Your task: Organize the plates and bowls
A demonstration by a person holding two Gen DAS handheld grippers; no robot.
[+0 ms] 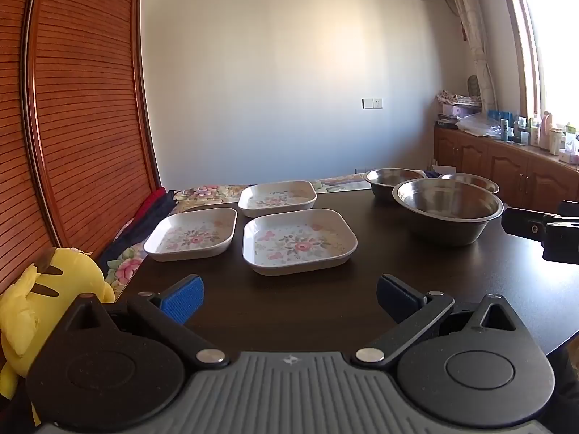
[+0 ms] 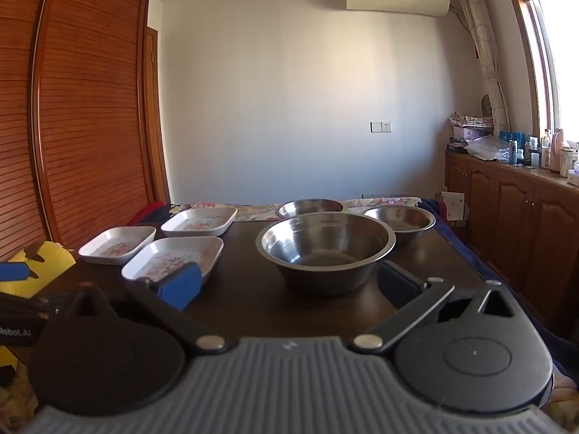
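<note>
Dark wood makes up the tabletop point(image 1: 362, 307), which stands in a sunlit room before a pale wall and a slatted wardrobe. Three square floral plates sit apart from one another toward its left side: the nearest plate point(image 1: 299, 240), a left plate point(image 1: 191, 233) close to the left edge, and a far plate point(image 1: 277, 197) behind them. Three steel bowls occupy the right side: a large steel bowl point(image 2: 325, 247) in front, with a far bowl point(image 2: 309, 208) and a right bowl point(image 2: 400, 218) behind it by the far edge. Nothing is stacked yet, so the sorting appears not to have begun. The left gripper point(image 1: 289, 298) hovers over the near edge with its fingers point(image 1: 182, 302) spread wide and empty; the nearest plate lies straight ahead of it, just beyond the tips. The right gripper point(image 2: 289, 284) is likewise released and empty, with the large steel bowl directly in front between its fingers' line. Plates therefore suit the left hand, bowls the right.
</note>
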